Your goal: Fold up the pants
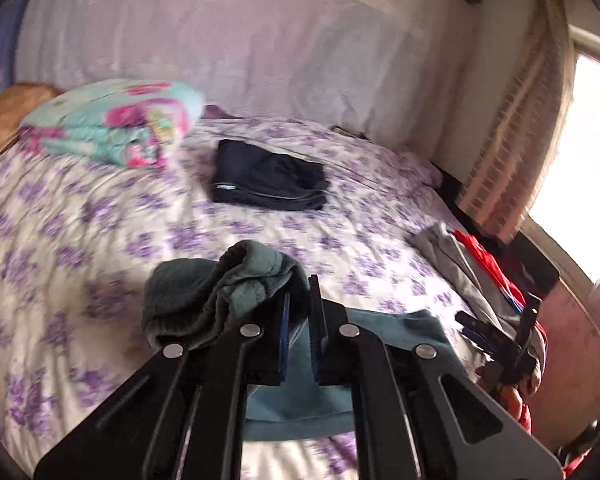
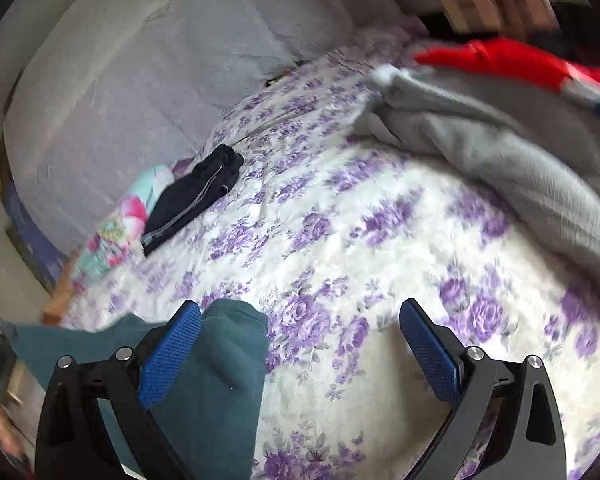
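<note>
The teal pants (image 1: 228, 280) lie on the bed with the purple-flowered sheet (image 1: 80, 208). My left gripper (image 1: 300, 292) is shut on a bunched hem of the pants, and the fabric bulges up to the left of the fingertips. The rest of the pants trails flat under the gripper. In the right wrist view the teal pants (image 2: 220, 380) lie at the lower left, under and beside the left blue pad (image 2: 168, 356). My right gripper (image 2: 300, 312) stands wide open above the sheet (image 2: 340, 240). Its pads press on nothing.
A folded dark garment (image 1: 268, 180) lies mid-bed, with a folded floral blanket (image 1: 116, 120) to its left by the wall. A grey garment (image 2: 500, 144) and a red one (image 2: 500, 60) are heaped on the bed's right side. A bright window (image 1: 580, 160) is at the right.
</note>
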Tool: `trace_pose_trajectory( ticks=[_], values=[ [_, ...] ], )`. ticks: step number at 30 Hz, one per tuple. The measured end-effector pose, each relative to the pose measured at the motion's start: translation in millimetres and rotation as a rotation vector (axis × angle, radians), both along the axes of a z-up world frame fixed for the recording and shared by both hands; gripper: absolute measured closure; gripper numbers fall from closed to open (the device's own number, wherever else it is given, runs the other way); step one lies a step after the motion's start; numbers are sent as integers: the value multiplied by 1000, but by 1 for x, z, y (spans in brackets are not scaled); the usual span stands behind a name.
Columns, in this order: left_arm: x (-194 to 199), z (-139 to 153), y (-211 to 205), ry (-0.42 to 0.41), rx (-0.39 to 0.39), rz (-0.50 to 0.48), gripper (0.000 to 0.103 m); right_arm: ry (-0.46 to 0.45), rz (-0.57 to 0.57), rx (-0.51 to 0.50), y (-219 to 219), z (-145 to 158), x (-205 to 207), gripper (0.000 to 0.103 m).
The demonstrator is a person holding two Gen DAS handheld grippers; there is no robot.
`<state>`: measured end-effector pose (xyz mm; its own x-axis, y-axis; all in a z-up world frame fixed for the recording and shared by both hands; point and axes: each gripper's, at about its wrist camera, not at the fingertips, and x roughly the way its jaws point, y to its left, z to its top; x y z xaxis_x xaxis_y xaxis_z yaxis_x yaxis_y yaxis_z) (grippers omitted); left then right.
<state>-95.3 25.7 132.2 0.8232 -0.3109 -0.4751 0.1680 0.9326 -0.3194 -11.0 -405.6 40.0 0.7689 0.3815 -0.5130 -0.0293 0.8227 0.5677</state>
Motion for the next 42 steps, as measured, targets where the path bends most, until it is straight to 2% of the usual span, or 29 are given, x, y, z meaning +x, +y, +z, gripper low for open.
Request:
trace_pose_trajectory(
  ticks=[2,4,5,6,8,9,11,12,13,16,18,20,22,25,26,27,28,30,31,32,33,35,37,40,42],
  values=[
    [11,5,-59,-11,53,-125,96,-47,-1,95,-15,-4,1,4],
    [19,0,-120,-8,98,-259,96,-60,1,108,-18,-6,2,4],
    [25,-8,-146,11,120,-313,92,-58,6,96,-16,-5,3,3],
    [29,-19,-172,42,135,-359,83,-59,13,88,-15,-5,4,3],
    [36,-40,-199,114,159,-425,25,-64,21,100,-16,-7,3,4],
    [36,-48,-204,124,177,-419,19,-68,22,114,-18,-8,3,4],
    [28,-54,-196,95,209,-369,16,-81,27,133,-20,-7,1,4],
    [26,-53,-185,91,204,-348,14,-85,27,134,-20,-8,1,4],
    [23,-51,-170,90,178,-324,7,-86,27,131,-19,-7,1,4],
    [15,-46,-122,90,88,-236,5,-77,28,102,-16,-7,0,4],
    [15,-49,-92,107,62,-127,5,-80,34,80,-11,-4,-1,3],
    [17,-63,-46,155,39,33,5,-112,26,27,-3,3,-9,3],
    [21,-83,-2,214,-32,157,5,-176,56,-99,18,19,-23,3],
    [24,-115,50,284,-166,255,5,-303,170,-375,72,40,-48,3],
    [27,-127,61,301,-178,281,5,-336,215,-459,91,44,-55,3],
    [28,-133,63,283,-148,281,5,-361,254,-539,110,44,-60,4],
    [26,-131,51,230,-39,268,5,-374,280,-616,125,43,-62,4],
    [34,-134,25,298,115,248,5,-377,304,-774,150,33,-63,4],
    [39,-135,14,325,208,254,5,-360,313,-836,159,27,-60,10],
    [43,-136,5,349,275,254,5,-330,329,-864,164,23,-56,20],
    [46,-138,2,359,310,257,5,-298,350,-861,165,20,-51,22],
    [46,-136,0,361,319,264,4,-259,354,-833,162,20,-42,27],
    [42,-136,5,364,295,257,4,-237,359,-794,156,20,-38,29],
    [40,-137,10,356,262,248,4,-289,391,-760,158,24,-53,30],
    [40,-138,10,359,266,245,4,-312,401,-791,166,25,-61,30]
  ],
)
